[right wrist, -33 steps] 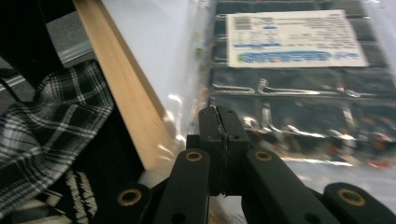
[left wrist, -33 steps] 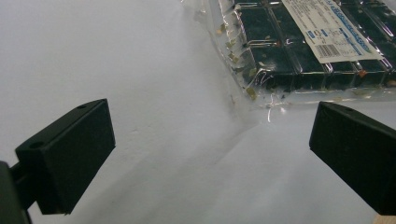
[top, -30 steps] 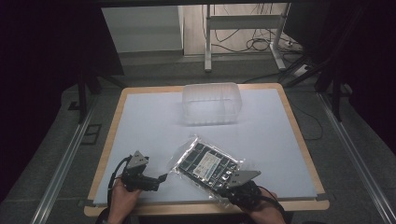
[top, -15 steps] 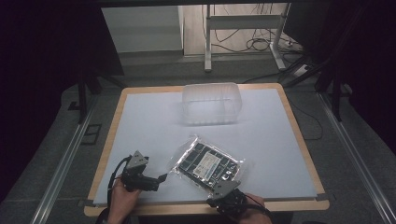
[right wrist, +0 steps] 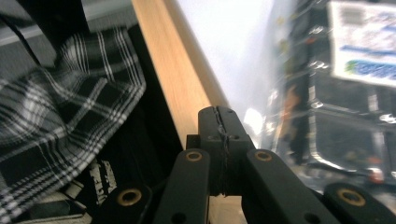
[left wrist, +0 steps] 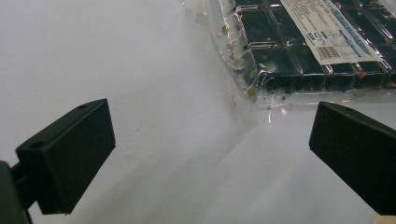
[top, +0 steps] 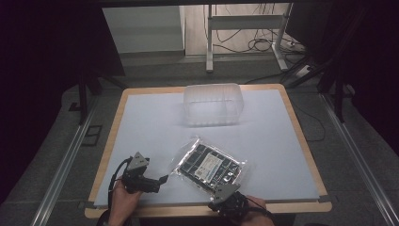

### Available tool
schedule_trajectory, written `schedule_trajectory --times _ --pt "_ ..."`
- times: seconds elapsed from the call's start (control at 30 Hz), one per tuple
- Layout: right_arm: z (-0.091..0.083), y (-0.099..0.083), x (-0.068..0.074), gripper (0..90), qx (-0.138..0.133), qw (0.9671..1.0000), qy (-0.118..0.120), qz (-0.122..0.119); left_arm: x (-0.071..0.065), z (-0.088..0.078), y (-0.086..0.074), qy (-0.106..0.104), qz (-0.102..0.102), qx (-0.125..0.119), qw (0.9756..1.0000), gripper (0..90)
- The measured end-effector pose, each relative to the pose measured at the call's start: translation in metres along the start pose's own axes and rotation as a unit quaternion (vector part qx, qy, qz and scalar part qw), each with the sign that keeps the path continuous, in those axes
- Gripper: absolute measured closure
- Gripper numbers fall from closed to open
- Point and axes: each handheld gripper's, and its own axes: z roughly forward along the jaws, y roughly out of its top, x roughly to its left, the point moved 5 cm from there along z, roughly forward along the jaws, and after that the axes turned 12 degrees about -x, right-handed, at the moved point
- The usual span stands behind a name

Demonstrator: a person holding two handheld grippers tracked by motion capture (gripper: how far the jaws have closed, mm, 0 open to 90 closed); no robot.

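My right gripper [top: 225, 192] has drawn back to the tabletop's [top: 282, 141] 6 o'clock edge, fingers pressed together, empty; the bagged chip tray [top: 208, 164] lies released. Left gripper [top: 162, 179] gapes wide beside it.

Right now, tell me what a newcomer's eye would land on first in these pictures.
First, the clear bag holding a dark compartmented tray with a white label, lying askew near the front of the white table. Behind it, at the far edge, stands a clear plastic container. At the near edge, the left gripper has its fingers wide open beside the bag, and the right gripper is shut.
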Motion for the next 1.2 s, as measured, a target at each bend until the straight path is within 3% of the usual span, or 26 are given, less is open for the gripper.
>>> schedule_trajectory --times 0.13,0.37,0.7,0.77,1.2 --pt "0.001 -0.002 -0.002 89.2 0.008 1.0 -0.002 0.001 0.0 0.0 0.0 0.0 0.001 0.001 1.0 0.0" --pt "-0.004 -0.005 -0.014 89.2 0.016 0.9995 -0.027 0.007 0.0 0.0 0.0 0.001 0.001 0.002 1.0 0.0" --pt "-0.012 -0.008 -0.025 89.2 0.01 0.9993 -0.031 0.016 0.0 0.0 -0.001 -0.001 0.002 0.004 1.0 0.0" --pt "-0.015 -0.01 -0.03 89.2 0.008 0.999 -0.035 0.026 0.0 0.0 -0.001 0.0 -0.001 0.003 1.0 0.0" --pt "-0.03 -0.019 -0.058 89.3 0.016 0.9971 -0.067 0.032 0.0 0.0 0.0 -0.003 -0.005 0.002 1.0 0.2"
